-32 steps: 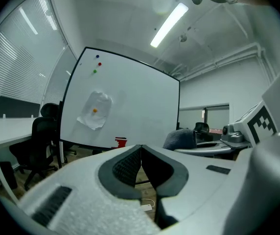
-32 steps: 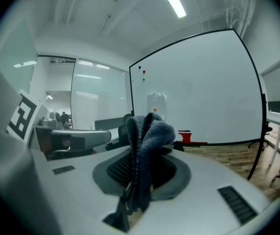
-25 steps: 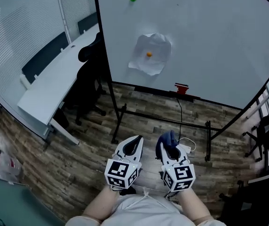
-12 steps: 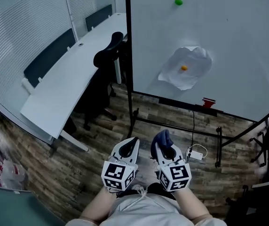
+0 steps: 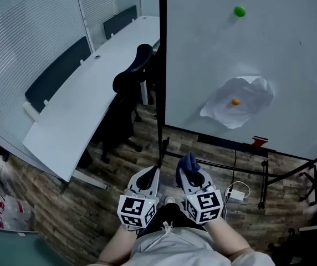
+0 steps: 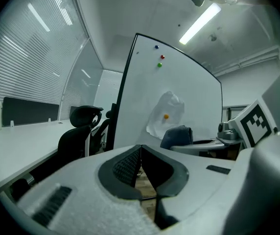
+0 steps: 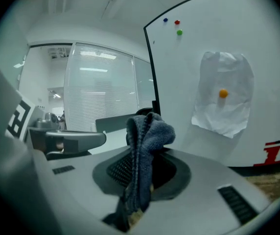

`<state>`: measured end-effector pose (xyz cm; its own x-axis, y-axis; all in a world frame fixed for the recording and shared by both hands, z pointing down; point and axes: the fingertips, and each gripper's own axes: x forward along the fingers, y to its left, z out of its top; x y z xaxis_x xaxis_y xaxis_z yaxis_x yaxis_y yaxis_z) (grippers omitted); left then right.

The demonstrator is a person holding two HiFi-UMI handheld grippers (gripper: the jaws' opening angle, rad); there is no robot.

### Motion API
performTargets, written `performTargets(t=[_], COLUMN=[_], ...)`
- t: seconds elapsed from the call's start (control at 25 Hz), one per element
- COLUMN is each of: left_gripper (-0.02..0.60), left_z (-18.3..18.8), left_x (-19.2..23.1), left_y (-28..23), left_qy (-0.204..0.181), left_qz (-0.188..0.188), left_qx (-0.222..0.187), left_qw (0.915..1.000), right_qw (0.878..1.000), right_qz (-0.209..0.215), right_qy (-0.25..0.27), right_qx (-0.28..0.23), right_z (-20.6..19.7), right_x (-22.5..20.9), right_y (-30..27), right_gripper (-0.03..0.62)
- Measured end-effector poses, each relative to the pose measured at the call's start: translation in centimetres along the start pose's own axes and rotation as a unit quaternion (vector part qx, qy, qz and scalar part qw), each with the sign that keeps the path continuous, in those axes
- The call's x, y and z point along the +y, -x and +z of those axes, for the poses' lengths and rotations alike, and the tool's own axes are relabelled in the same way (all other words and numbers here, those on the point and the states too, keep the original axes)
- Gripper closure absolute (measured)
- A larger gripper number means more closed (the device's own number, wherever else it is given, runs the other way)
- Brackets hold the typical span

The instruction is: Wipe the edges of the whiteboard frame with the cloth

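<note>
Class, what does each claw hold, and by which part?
Right claw grips the cloth around its bunched middle; left claw is shut on nothing.

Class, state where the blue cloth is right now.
The cloth is clamped in the right tool, low in the head view, beside the left tool and near the foot of the whiteboard frame.

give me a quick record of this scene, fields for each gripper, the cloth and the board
left gripper: shut, empty
right gripper: shut on cloth
cloth: dark blue, bunched, sticking up past the jaws
whiteboard: upright, black frame
on board: paper under orange magnet; green magnet above
wiping: cloth apart from frame, not touching
beside board: office chair, white desk
</note>
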<state>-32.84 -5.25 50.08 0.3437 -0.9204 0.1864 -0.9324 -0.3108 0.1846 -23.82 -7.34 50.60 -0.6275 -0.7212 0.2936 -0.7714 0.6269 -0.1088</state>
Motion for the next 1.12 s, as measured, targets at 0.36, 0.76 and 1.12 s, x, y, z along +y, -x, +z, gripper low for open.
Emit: performTargets(t=[0.36, 0.76, 1.12], left_gripper=[0.563, 0.563, 0.563], left_z=[2.3, 0.8, -1.2], left_x=[6.6, 11.9, 16.4], left_y=[-8.6, -14.6, -16.2], left_qy=[0.003, 0.001, -0.004], left_qz=[0.024, -0.021, -0.064], left_qx=[-0.001, 0.047, 0.086], left_qw=[0.9997, 0.9987, 0.9942], right_qw=[0.999, 0.998, 0.988], right_qz=[0.032, -0.020, -0.059], right_qy=[-0.006, -0.001, -0.020], right_qx=[0.015, 0.062, 0.142], right_z=[2.2, 0.0, -5.6], right_x=[-3.3, -5.0, -5.1], right_y=[-10.5, -19.0, -25.9], right_gripper=[0.526, 0.526, 0.526])
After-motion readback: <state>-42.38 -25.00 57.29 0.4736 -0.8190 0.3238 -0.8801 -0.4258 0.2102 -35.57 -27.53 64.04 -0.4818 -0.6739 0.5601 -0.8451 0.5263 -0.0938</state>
